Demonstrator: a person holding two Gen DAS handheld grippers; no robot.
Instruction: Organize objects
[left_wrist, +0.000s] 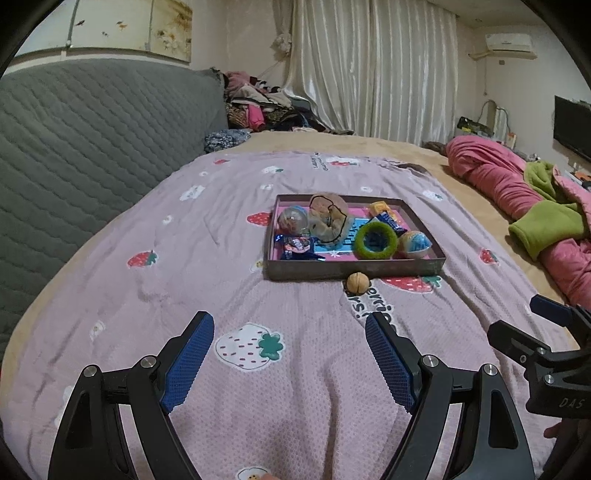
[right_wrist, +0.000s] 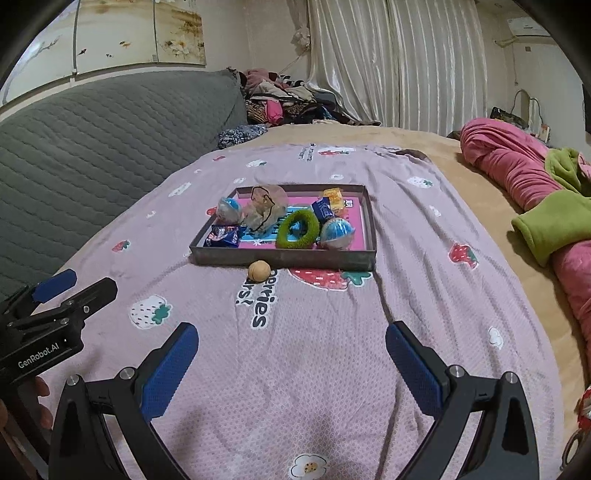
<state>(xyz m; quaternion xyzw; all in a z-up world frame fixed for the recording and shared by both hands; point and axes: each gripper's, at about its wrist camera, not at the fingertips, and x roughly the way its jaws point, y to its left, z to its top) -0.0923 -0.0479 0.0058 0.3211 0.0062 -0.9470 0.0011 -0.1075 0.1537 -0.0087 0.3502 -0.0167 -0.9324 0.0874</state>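
Observation:
A shallow brown tray (left_wrist: 354, 269) (right_wrist: 284, 258) with a pink floor lies on the pink strawberry blanket. In it are a green fuzzy ring (left_wrist: 375, 240) (right_wrist: 297, 229), two clear capsule balls (left_wrist: 293, 220) (right_wrist: 337, 233), a crumpled clear bag (left_wrist: 328, 218), blue snack packets (left_wrist: 297, 248) (right_wrist: 223, 235) and a yellow packet (right_wrist: 332, 195). A small tan walnut-like ball (left_wrist: 357, 282) (right_wrist: 259, 270) rests on the blanket against the tray's near wall. My left gripper (left_wrist: 290, 330) hangs open over the blanket, well short of the tray. My right gripper (right_wrist: 291, 339) is open too, with nothing between its fingers.
A grey quilted headboard (left_wrist: 92, 147) runs along the left. Rolled pink and green bedding (left_wrist: 517, 192) (right_wrist: 535, 192) lies on the right of the bed. A pile of clothes (left_wrist: 266, 107) sits at the far end before white curtains. Each gripper shows at the edge of the other's view.

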